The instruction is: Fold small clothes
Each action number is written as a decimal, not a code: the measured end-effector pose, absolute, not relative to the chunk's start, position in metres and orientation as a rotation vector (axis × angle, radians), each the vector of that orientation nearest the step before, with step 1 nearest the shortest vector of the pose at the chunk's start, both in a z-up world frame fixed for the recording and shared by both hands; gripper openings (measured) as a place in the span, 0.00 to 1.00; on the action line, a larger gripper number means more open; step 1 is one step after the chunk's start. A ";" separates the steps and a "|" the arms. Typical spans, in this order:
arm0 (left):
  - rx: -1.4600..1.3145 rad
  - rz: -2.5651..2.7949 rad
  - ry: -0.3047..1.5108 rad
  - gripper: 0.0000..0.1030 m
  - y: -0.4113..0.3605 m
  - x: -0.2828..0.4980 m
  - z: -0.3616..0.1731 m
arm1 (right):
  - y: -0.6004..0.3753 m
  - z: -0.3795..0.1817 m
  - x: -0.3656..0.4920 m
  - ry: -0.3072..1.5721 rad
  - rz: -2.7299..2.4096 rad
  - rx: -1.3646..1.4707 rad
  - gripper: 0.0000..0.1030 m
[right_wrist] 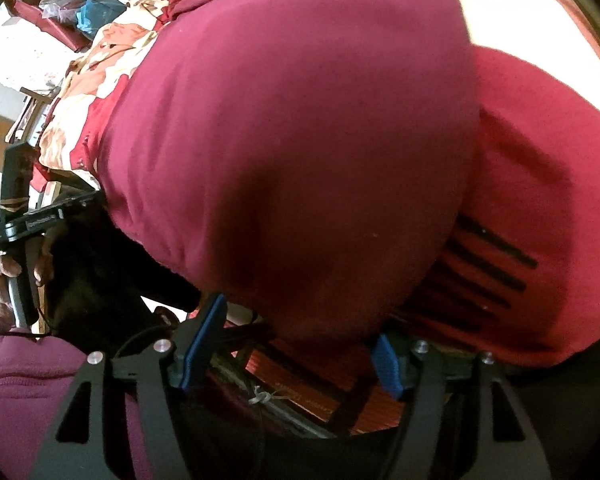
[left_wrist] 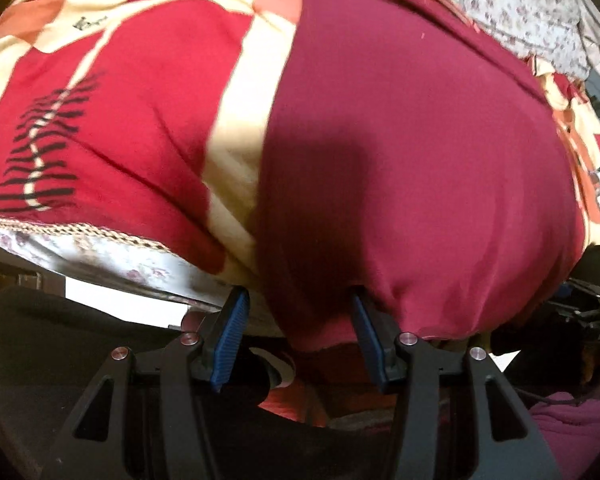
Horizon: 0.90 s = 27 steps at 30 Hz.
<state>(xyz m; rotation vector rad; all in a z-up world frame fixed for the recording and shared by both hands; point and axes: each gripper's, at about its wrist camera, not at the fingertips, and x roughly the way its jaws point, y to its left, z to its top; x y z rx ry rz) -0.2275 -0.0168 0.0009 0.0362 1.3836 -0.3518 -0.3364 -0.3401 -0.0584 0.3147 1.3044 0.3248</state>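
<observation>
1. Fingers of the left gripper (left_wrist: 300, 340) stand part-open at the near hem of the maroon garment (left_wrist: 400, 160); the cloth's edge hangs between them, one finger (left_wrist: 366, 340) touching the hem, but no pinch shows.
2. Fingers of the right gripper (right_wrist: 300, 356) stand wide apart, nothing pressed between them; the garment's rounded near end (right_wrist: 300, 160) bulges just above the gap.
3. The garment lies spread flat on the patterned bedspread (left_wrist: 120, 120) of a bed, its hem at the near edge, probably so both corners can be taken for a fold.
4. Both grippers point steeply down at that edge, side by side.
5. In the right view, a hand (right_wrist: 4, 280) grips the left gripper's handle.
</observation>
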 end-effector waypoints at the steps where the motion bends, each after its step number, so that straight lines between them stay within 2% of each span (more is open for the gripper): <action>1: 0.031 -0.356 1.387 0.30 -0.018 -0.226 -0.001 | -0.341 -0.059 -0.336 1.298 0.320 0.317 0.69; 4: 0.002 -0.354 1.401 0.29 -0.020 -0.224 -0.004 | -0.342 -0.062 -0.335 1.294 0.310 0.342 0.66; 5: -0.015 -0.365 1.407 0.18 -0.020 -0.222 -0.004 | -0.339 -0.062 -0.336 1.294 0.316 0.326 0.55; 6: -0.026 -0.386 1.411 0.05 -0.021 -0.223 -0.003 | -0.336 -0.060 -0.337 1.284 0.323 0.303 0.37; 8: -0.009 -0.391 1.389 0.00 -0.020 -0.227 0.002 | -0.336 -0.055 -0.340 1.264 0.343 0.299 0.13; 17: -0.134 -0.513 1.244 0.00 0.003 -0.234 0.064 | -0.363 0.008 -0.348 1.098 0.505 0.468 0.11; 27: -0.256 -0.523 1.024 0.00 0.006 -0.185 0.115 | -0.396 0.056 -0.312 0.900 0.491 0.588 0.11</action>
